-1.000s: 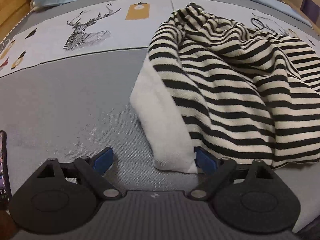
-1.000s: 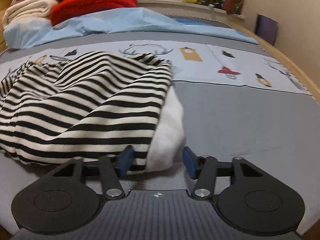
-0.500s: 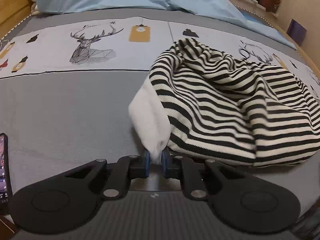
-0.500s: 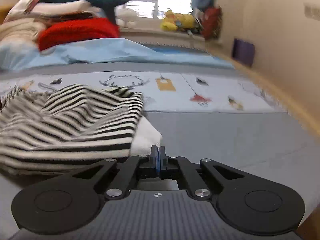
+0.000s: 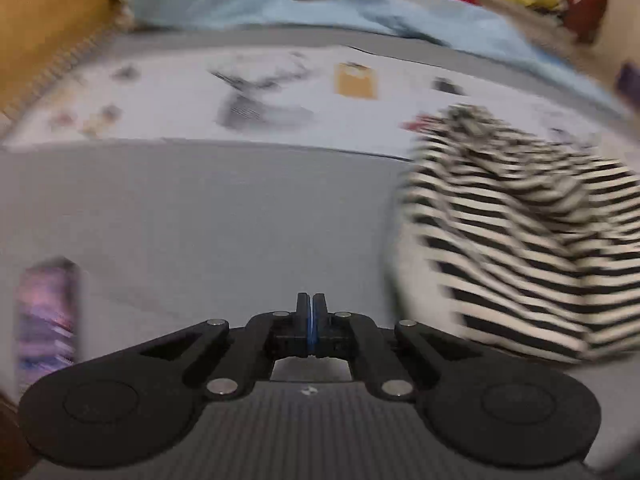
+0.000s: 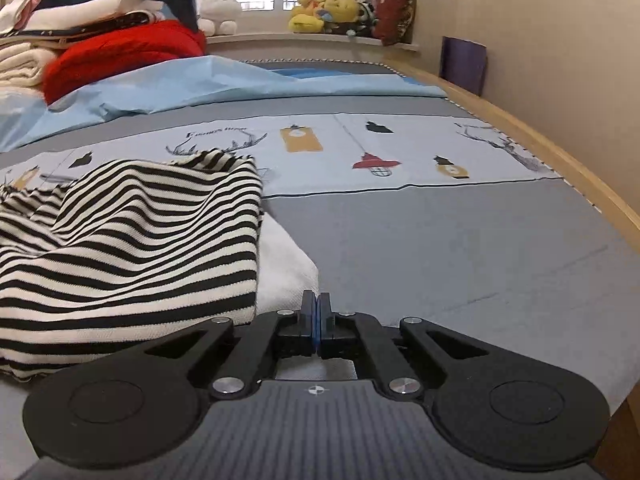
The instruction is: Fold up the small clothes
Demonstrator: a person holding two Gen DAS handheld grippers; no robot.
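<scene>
A black-and-white striped garment (image 6: 128, 240) with a white lining lies bunched on the grey bed cover (image 6: 460, 260). My right gripper (image 6: 316, 312) is shut, its tips touching the white corner (image 6: 286, 268) of the garment; whether cloth is pinched I cannot tell. In the blurred left wrist view the garment (image 5: 520, 248) lies to the right. My left gripper (image 5: 311, 316) is shut and empty over bare grey cover, apart from the garment.
A phone (image 5: 46, 320) lies at the left. A light blue sheet (image 6: 224, 84), folded blankets with a red one (image 6: 120, 56) and plush toys (image 6: 332, 12) are at the far end. A wooden bed edge (image 6: 560, 160) and wall run along the right.
My left gripper closed on the white corner, then lost it and swung left, now shut and empty. My right gripper closed at the other white corner and stays there.
</scene>
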